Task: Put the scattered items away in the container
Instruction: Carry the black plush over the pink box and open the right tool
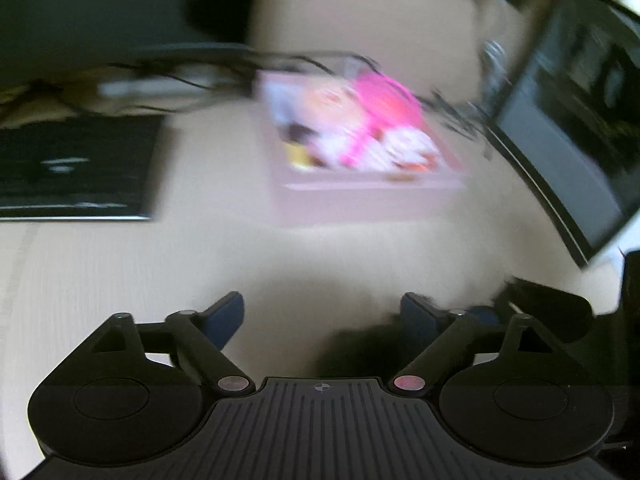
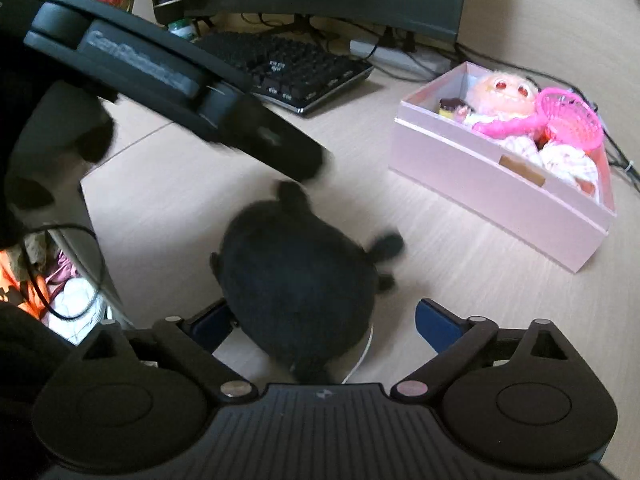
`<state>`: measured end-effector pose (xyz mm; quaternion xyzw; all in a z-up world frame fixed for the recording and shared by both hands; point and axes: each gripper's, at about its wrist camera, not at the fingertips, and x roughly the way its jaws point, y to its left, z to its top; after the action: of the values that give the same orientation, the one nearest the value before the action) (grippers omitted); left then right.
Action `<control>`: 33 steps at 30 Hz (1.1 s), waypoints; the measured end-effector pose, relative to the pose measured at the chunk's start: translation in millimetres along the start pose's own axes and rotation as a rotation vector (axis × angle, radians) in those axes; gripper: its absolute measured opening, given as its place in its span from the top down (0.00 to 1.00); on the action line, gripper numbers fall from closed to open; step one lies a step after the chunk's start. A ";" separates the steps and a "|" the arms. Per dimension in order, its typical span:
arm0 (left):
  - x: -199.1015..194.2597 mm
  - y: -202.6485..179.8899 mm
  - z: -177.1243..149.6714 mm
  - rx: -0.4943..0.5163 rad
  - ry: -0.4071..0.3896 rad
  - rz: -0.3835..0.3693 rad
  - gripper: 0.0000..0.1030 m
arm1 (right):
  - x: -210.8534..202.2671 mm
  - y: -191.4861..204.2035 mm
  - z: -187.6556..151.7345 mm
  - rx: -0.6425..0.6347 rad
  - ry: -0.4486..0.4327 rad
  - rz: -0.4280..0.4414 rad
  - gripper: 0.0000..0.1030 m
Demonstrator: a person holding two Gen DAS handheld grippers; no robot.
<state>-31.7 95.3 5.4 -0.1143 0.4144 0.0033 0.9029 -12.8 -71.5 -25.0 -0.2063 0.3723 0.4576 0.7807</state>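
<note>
My left gripper (image 1: 322, 316) and right gripper (image 2: 324, 320) look alike: matte black bodies with a ribbed centre plate and a small crosshair mark, round discs at each side, and silver-pink pivot pins. Their fingers (image 2: 434, 326) carry dark blue pads. The left one's long black casing bears raised, blurred lettering.

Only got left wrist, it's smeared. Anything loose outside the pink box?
Observer: Yes, one black plush toy lies on the desk, short of the pink box.
Operator: Gripped?
Observer: No. The right tool stands open with the toy between its fingers, and a gap shows on one side.
Operator: What's in the box?
Observer: A doll, with a pink net lying across it.
</note>
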 end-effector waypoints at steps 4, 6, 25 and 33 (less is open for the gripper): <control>-15.6 30.6 -1.6 -0.066 -0.014 0.055 0.09 | 1.6 5.1 3.7 -0.020 -0.008 0.009 0.22; -17.8 40.3 -2.4 -0.093 -0.014 0.058 0.09 | 4.8 8.4 4.8 -0.045 -0.004 0.005 0.23; 5.6 20.2 -3.3 -0.106 0.002 -0.008 0.07 | -85.9 -87.4 93.5 -0.133 -0.300 -0.283 0.31; 12.0 10.1 -3.3 -0.169 -0.015 0.012 0.06 | -50.0 -153.1 125.4 -0.090 -0.278 -0.239 0.29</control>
<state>-27.2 103.4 -7.7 -0.1873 0.4065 0.0446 0.8931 154.1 -92.4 90.6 -0.2184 0.2130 0.4020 0.8633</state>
